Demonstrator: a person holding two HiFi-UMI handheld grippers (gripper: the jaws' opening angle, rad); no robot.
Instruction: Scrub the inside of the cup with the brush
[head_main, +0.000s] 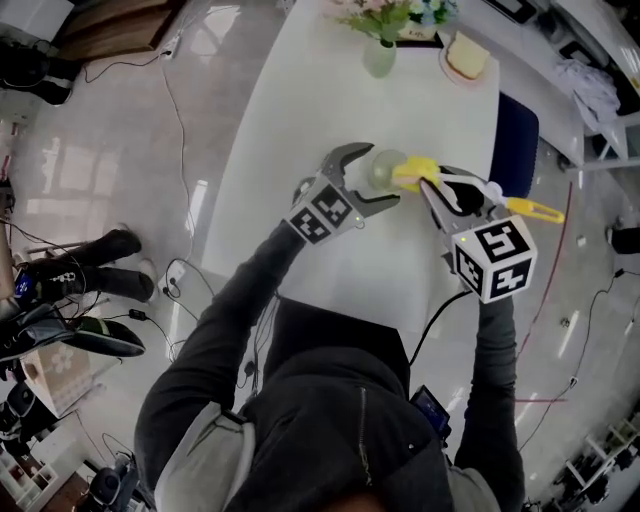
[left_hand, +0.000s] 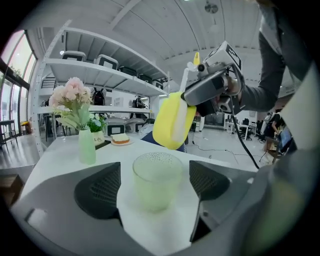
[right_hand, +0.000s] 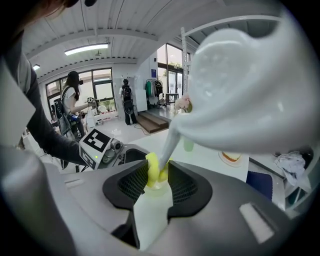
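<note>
The cup (left_hand: 156, 180) stands upright on the white worktop (head_main: 300, 110), between the two pads of the left gripper (head_main: 372, 178). The jaws are spread wide, with a gap showing on either side of the cup, so nothing holds it. It looks like pale green, pebbled glass: probably light, rigid, slick at the smooth lower wall and easy to tip or chip, so I judge it wants a moderate squeeze across the mid wall, below the rim, to steady it against the scrubbing push. The right gripper (head_main: 440, 190) has its jaws clamped on the brush (left_hand: 172, 120), taken on the white stem close behind the yellow head, with the long handle trailing back to the right. That head looks soft and yielding and hangs just above the cup's far right rim, not inside. A vase (left_hand: 87, 146) of flowers and a small plate (left_hand: 120, 141) sit well apart at the far end.
</note>
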